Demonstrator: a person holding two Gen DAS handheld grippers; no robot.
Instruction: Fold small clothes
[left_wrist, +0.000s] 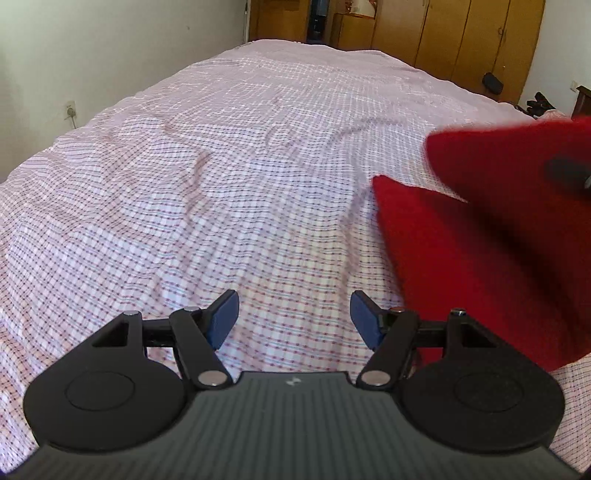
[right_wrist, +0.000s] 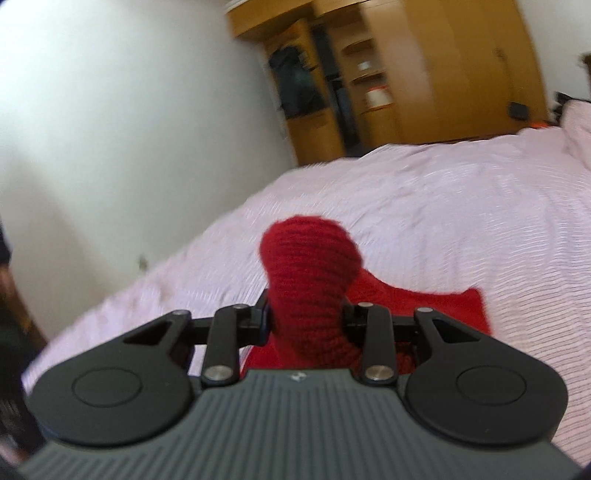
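So the red knit (right_wrist: 310, 280) looks soft and floppy; right gripper (right_wrist: 306, 321) is clamped on a bunched edge, left gripper (left_wrist: 293, 317) has jaws apart over the bed (left_wrist: 221, 166).

The left gripper (left_wrist: 293, 317) has a dark grey ribbed body with a small pale mark at its front edge, flanked by two round matte black discs, each with a faint inner circle. Black link arms run forward from silver pivot pins to fingers faced with blue pads (left_wrist: 223, 319). The right gripper (right_wrist: 304, 319) is built the same: grey ribbed housing, black discs, black linkages with triangular cut-outs and silver pins.
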